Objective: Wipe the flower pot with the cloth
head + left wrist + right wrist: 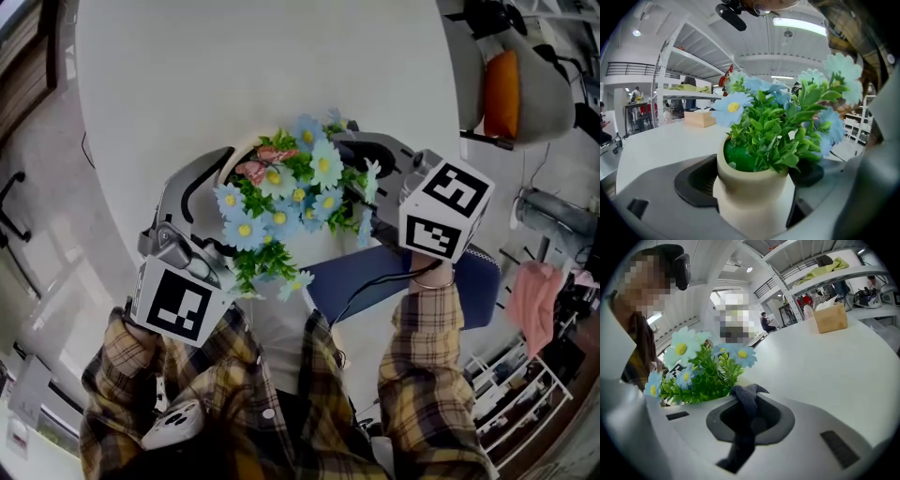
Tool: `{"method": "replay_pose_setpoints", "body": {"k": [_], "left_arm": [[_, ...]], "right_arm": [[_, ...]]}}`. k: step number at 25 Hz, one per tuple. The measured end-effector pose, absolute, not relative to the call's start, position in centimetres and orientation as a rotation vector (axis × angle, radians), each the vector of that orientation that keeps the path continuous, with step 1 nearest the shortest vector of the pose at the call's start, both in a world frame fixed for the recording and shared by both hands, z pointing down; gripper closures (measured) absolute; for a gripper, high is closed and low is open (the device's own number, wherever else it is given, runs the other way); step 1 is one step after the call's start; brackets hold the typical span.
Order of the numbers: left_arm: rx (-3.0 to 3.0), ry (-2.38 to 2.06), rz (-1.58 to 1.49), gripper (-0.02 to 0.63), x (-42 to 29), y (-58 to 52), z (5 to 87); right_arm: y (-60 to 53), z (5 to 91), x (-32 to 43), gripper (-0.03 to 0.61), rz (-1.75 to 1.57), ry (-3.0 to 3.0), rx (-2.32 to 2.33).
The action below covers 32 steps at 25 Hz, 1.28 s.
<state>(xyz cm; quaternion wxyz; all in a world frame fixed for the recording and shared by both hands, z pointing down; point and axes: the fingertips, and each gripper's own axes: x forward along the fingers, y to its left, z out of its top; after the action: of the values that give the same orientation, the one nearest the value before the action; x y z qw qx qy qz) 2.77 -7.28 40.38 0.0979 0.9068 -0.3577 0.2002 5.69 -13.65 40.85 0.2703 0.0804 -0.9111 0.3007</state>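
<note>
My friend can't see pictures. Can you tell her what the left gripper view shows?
The left tongs grip a cream flower pot full of green leaves and pale blue flowers. Behind it lies a white table with a tan box.

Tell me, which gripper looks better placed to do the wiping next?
Right, probably: the right gripper is shut on the dark grey-blue cloth close beside the blue flowers, while the left gripper is busy clamping the cream round flower pot.
</note>
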Motion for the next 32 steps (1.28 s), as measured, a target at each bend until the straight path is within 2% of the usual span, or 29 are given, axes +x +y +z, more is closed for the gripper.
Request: {"method": "replay_pose_setpoints", "body": {"k": [20, 25, 32], "left_arm": [[2.998, 0.072, 0.794, 0.14, 3.7, -4.0, 41.4], [2.967, 0.065, 0.784, 0.14, 3.4, -4.1, 41.7], [2.923, -0.25, 0.753, 0.14, 1.3, -5.1, 41.7]], "right_arm": [[-12.3, 40.9, 1.2, 0.563, 0.654, -2.38, -0.348], [-12.1, 41.2, 1.2, 0.563, 0.659, -2.369, -0.335], [-12.3, 41.1, 2.7, 0.563, 0.726, -2.423, -0.124]]}}
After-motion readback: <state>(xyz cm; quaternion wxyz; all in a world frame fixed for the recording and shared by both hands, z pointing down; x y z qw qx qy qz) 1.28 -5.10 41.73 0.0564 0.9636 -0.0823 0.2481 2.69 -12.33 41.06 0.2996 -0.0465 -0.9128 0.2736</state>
